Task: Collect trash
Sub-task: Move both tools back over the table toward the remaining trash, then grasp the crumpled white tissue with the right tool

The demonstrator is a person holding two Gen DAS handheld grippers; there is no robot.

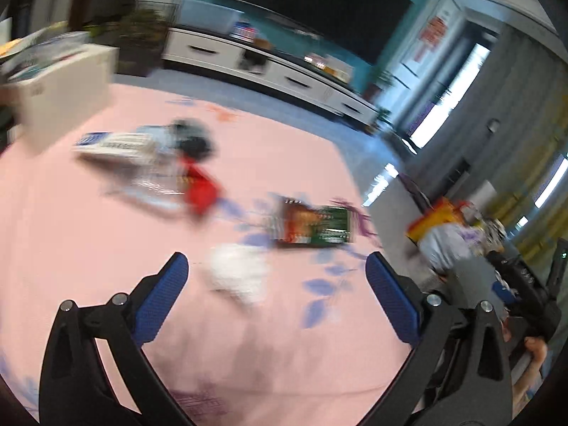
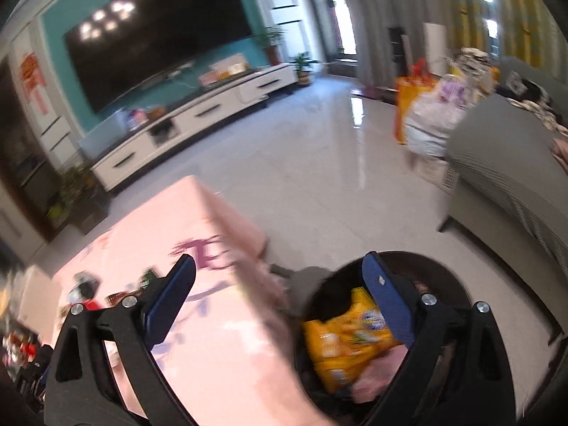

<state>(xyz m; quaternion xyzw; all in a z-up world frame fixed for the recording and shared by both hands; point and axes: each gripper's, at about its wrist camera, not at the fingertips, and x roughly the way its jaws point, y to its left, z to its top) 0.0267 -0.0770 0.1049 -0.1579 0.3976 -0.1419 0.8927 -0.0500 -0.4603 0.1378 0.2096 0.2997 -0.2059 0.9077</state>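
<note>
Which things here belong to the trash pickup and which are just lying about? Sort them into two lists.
Part of the job:
- white crumpled tissue
- green and orange wrapper
- red wrapper
- dark bin
- yellow snack bag, already in it

Just lying about:
- white box
- television
- grey sofa
- potted plant

The left gripper [image 1: 277,266], black-framed with blue pads, stands wide open and empty above a pink flower-printed tablecloth [image 1: 88,234]. A crumpled white tissue [image 1: 238,273] lies between its fingertips; a blurred green-and-orange snack wrapper [image 1: 314,225] lies just beyond the tissue, a red wrapper [image 1: 200,191] farther left.
</note>
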